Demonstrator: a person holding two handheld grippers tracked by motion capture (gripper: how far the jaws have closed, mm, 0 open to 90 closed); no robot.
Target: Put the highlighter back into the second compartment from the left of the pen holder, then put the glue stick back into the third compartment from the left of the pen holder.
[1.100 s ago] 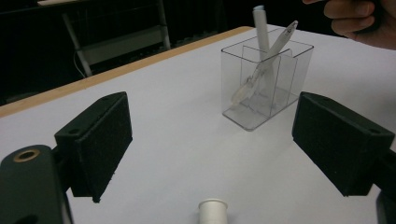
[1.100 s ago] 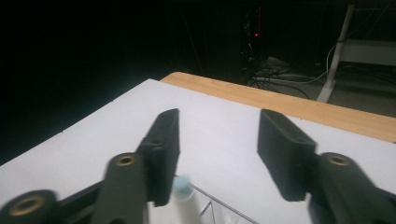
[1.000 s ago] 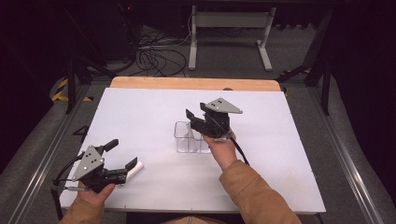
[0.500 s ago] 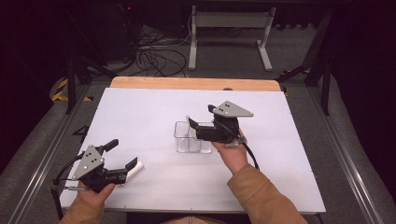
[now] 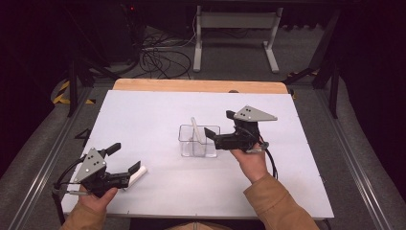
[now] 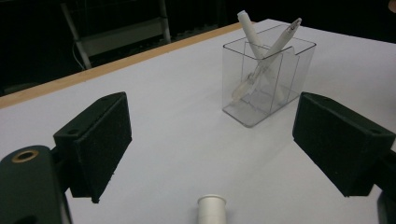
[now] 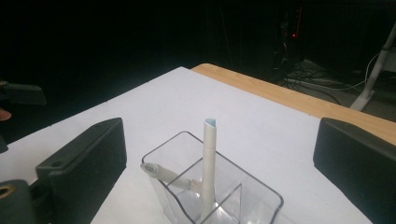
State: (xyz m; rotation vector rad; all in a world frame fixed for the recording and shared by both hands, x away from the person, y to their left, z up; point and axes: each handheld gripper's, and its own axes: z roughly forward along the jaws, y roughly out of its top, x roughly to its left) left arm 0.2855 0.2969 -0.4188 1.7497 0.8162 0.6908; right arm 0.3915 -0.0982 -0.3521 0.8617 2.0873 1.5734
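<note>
Left gripper view is showing two pens [image 6: 261, 60] crossing in the clear holder [image 6: 280, 88]; right tool [image 5: 216, 136], jaws just opening wide and empty, is hovering beside it; left tool [image 5: 135, 173], wide, is straddling a white pen [image 6: 211, 210] near the worktop [image 5: 158, 110] edge.

You're looking at a plain white tabletop [image 5: 158, 115] with a pale wood-coloured strip [image 5: 201, 86] along its far edge. The clear plastic holder [image 5: 198, 141] shows two white pens [image 6: 266, 51]. Your black two-jaw right gripper [image 5: 213, 136] carries a grey plate; your black left gripper [image 5: 125, 163] matches, with a white tube [image 5: 135, 175] beside it.
</note>
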